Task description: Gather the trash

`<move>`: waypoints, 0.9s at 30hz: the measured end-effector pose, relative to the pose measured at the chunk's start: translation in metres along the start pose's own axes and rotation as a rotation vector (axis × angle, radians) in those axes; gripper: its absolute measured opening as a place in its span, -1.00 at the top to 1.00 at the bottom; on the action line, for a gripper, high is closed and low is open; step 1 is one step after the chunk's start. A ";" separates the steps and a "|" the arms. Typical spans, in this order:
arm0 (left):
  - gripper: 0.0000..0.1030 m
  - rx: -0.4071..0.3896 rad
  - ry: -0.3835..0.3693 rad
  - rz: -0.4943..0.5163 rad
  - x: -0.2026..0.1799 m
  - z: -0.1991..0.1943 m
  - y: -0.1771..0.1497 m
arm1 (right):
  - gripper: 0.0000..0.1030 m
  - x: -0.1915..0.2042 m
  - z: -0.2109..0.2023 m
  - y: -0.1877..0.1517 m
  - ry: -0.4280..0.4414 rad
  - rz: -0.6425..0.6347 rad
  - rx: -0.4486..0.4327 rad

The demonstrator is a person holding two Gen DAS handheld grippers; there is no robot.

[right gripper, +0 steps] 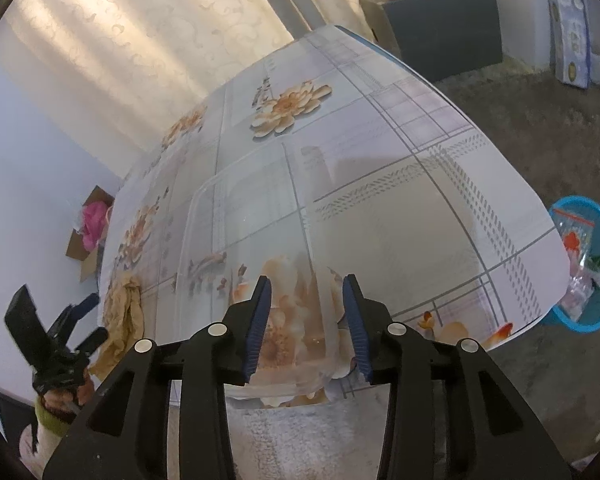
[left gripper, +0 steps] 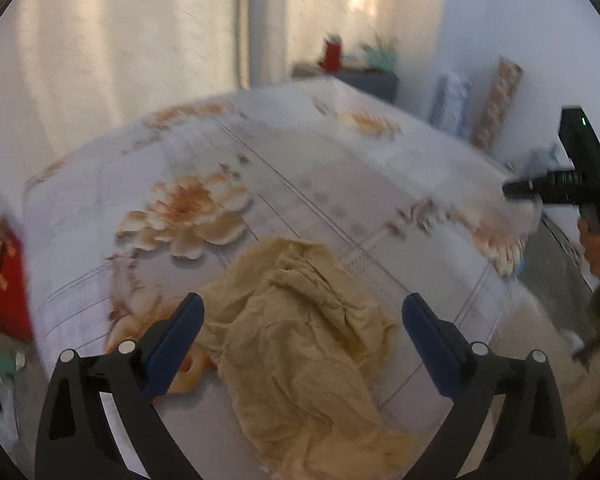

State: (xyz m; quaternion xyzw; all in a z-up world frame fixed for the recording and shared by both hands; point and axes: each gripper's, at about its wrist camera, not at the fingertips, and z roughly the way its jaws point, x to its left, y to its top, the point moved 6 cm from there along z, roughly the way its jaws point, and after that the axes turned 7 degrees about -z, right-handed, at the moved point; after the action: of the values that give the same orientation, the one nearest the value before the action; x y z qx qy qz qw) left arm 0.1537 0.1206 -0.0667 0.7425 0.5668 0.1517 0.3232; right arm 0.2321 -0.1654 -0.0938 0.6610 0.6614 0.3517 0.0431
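A crumpled tan paper napkin (left gripper: 300, 336) lies on the flowered tablecloth (left gripper: 260, 160) near its edge. My left gripper (left gripper: 300, 336) is open, its blue fingers on either side of the napkin, just above it. The napkin (right gripper: 124, 316) and the left gripper (right gripper: 88, 320) also show at the left of the right wrist view. My right gripper (right gripper: 306, 320) is shut on the near end of a clear plastic container (right gripper: 260, 240) that lies on the table. The right gripper shows at the right edge of the left wrist view (left gripper: 520, 190).
A blue basket (right gripper: 592, 316) holding plastic wrappers stands on the floor beside the table's right corner. A cardboard box (right gripper: 88, 232) with pink stuffing sits by the far left wall. A grey cabinet (right gripper: 440, 28) stands at the back. Curtains hang behind the table.
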 end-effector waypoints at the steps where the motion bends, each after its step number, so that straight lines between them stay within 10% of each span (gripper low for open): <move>1: -0.89 0.034 -0.016 0.012 0.000 0.007 -0.001 | 0.24 -0.001 0.001 0.000 0.000 0.003 0.001; 16: -0.88 0.109 0.067 0.071 -0.008 0.038 -0.016 | 0.24 -0.009 0.006 0.000 -0.003 0.034 0.011; 27: -0.05 0.114 0.163 -0.046 -0.014 0.033 -0.011 | 0.15 -0.012 0.000 -0.001 0.001 0.045 -0.002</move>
State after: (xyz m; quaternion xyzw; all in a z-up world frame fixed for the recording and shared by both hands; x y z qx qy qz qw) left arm 0.1609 0.0993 -0.0964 0.7316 0.6158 0.1718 0.2367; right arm 0.2332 -0.1756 -0.0992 0.6755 0.6460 0.3536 0.0357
